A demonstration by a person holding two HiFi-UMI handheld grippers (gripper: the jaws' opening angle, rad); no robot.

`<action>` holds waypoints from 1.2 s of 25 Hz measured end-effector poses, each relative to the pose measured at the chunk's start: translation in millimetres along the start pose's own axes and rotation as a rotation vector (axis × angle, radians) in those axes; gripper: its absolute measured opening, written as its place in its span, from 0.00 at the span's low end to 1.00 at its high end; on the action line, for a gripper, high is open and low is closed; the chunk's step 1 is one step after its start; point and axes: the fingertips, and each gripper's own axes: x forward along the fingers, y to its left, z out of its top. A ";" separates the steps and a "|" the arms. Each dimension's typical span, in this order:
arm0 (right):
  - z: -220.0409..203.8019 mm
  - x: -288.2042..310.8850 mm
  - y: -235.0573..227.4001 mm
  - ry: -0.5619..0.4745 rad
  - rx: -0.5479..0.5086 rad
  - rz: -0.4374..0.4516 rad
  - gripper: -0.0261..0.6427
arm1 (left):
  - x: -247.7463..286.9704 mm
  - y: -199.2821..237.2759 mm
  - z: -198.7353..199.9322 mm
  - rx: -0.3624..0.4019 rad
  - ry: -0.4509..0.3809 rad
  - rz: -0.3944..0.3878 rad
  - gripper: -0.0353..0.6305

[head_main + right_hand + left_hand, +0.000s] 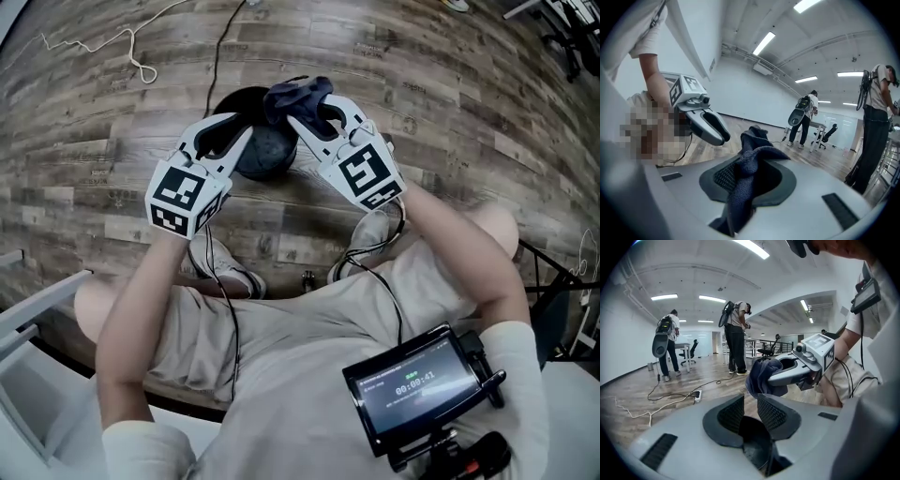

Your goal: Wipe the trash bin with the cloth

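A small black trash bin (265,155) stands on the wood floor in front of the seated person's feet. My left gripper (246,137) reaches onto its rim from the left. In the left gripper view the jaws (748,411) stand narrowly apart with the bin's dark wall (755,446) caught low between them. My right gripper (307,109) hovers just above the bin, shut on a dark blue cloth (296,94). In the right gripper view the cloth (751,157) bunches up out of the jaws (745,177) and hangs down. The two grippers face each other closely.
A black cable (220,47) and a white cord (122,42) run over the floor behind the bin. A power strip (697,394) lies further off. Two people (736,338) stand by desks in the background. The person's shoes (242,275) sit just near the bin.
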 end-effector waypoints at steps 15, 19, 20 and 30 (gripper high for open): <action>-6.3 3.3 6.3 0.029 0.143 0.078 0.15 | 15.4 -30.1 -2.8 -0.012 0.025 -0.076 0.20; 0.3 3.4 10.9 0.019 0.195 0.090 0.15 | 12.9 -25.3 -3.9 -0.052 0.023 -0.078 0.20; 0.5 3.1 13.1 0.022 0.216 0.094 0.15 | 11.0 -24.9 -5.3 -0.069 0.024 -0.080 0.20; -16.4 4.1 7.2 0.085 0.575 0.103 0.15 | 6.8 -29.6 -21.9 -0.115 0.064 -0.099 0.20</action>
